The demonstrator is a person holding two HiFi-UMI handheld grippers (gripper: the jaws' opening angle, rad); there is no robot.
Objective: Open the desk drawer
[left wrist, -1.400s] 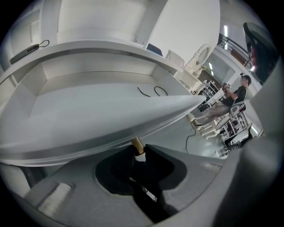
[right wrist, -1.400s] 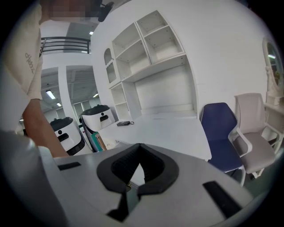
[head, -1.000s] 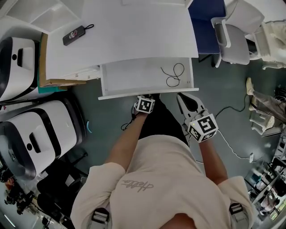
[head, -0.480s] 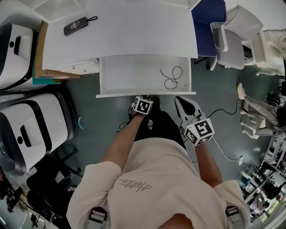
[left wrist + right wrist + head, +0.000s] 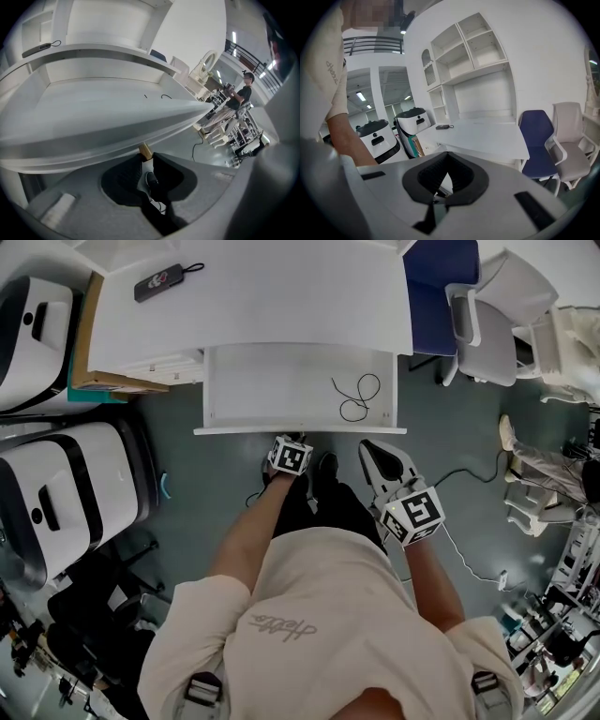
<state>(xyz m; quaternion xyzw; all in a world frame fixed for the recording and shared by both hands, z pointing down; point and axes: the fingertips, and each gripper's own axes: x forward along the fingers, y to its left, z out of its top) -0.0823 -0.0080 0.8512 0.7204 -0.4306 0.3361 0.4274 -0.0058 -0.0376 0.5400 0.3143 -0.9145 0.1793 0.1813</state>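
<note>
The desk drawer [image 5: 281,390] stands pulled out past the desk's [image 5: 281,296] front edge, with a black cable [image 5: 356,397] near its right front corner. The left gripper [image 5: 146,152] is clamped on a small tan handle [image 5: 145,149] at mid front edge. The right gripper [image 5: 446,161], jaws together on nothing, hangs off the right corner. 2 white machines [image 5: 66,493] crowd the left side.

One desk [image 5: 262,306], one drawer [image 5: 281,390], one cable [image 5: 356,397], two white machines [image 5: 66,512].

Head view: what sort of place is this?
Probably an office or lab: a white desk with an open drawer, office chairs beside it, and big white machines on the floor.
</note>
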